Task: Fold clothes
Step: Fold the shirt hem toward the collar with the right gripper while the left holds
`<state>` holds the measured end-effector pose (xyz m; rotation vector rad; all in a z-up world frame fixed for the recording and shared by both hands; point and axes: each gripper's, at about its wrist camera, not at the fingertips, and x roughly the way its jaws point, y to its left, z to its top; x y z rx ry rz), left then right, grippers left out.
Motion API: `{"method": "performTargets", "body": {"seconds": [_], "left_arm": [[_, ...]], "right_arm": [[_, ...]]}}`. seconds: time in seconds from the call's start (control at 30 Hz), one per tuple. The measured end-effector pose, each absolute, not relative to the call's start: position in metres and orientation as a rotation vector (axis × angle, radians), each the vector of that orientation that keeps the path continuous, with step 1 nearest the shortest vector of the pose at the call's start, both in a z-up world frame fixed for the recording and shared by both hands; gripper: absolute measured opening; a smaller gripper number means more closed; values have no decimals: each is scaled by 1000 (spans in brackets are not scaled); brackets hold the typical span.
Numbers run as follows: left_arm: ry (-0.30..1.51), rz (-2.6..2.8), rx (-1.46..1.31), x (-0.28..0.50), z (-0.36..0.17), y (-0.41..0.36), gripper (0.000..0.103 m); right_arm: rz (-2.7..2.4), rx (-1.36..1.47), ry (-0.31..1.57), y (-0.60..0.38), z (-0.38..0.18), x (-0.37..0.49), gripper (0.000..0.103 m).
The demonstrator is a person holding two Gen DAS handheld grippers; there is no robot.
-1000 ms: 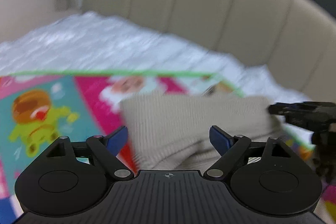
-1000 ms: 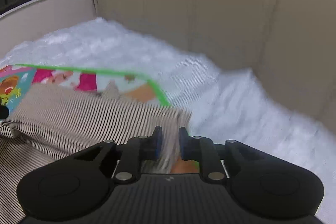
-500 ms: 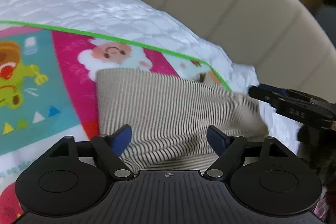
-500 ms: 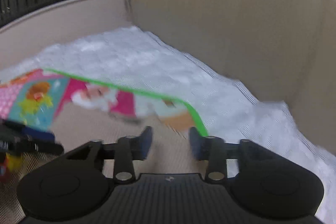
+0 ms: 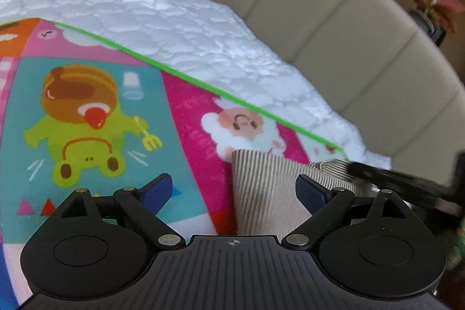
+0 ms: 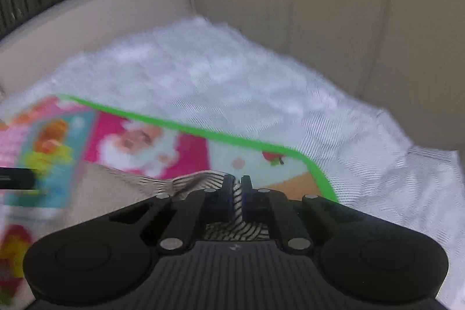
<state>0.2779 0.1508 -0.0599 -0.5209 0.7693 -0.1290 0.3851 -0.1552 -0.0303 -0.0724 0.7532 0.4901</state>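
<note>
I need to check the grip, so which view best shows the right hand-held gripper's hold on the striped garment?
The right wrist view: the right hand-held gripper is shut on a fold of the striped garment, close up. The left wrist view shows that gripper only sidelong and blurred at the garment's far edge.

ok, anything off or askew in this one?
Nothing damaged or spilled. The striped garment lies folded on the cartoon play mat. One corner is bunched and lifted, pinched in the right gripper, whose jaws have just closed on it. The left gripper is open over the fabric.
</note>
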Motion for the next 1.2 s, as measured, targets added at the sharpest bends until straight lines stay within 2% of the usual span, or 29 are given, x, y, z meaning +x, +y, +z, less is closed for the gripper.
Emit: {"method": "performTargets", "body": {"seconds": [0.2,0.4,0.53,0.67,0.7,0.77,0.8,0.83,0.93,1.1,1.2], "left_arm": [[715,-285,-648,250,-28,163,98],[741,-333,-590,211,5,148,100],[840,-272,-380,195,4,123,100],[908,-260,-342,193,-7,114,100],[933,-248,-279,192,-10,111,100],[982,-224,-154,189,-16,104,100],[1006,-211,-90,188,-19,101,100],[1039,-196,-14,186,-25,99,100],[1074,-179,78,176,-30,103,99],[1004,-329,-291,168,-9,132,100],[1037,-378,-375,176,-20,118,100]], "right_arm": [[599,16,733,-189,34,282,5],[621,-38,879,-189,5,209,5],[607,-82,982,-186,-17,188,5],[590,-150,1011,-193,-17,169,8],[584,-148,996,-200,-11,165,11],[560,-119,957,-217,3,159,26],[540,-90,932,-228,12,158,41],[521,-62,906,-239,20,157,50],[437,16,888,-266,26,167,63],[383,213,987,-289,-10,190,66],[386,279,1052,-281,-39,202,66]]}}
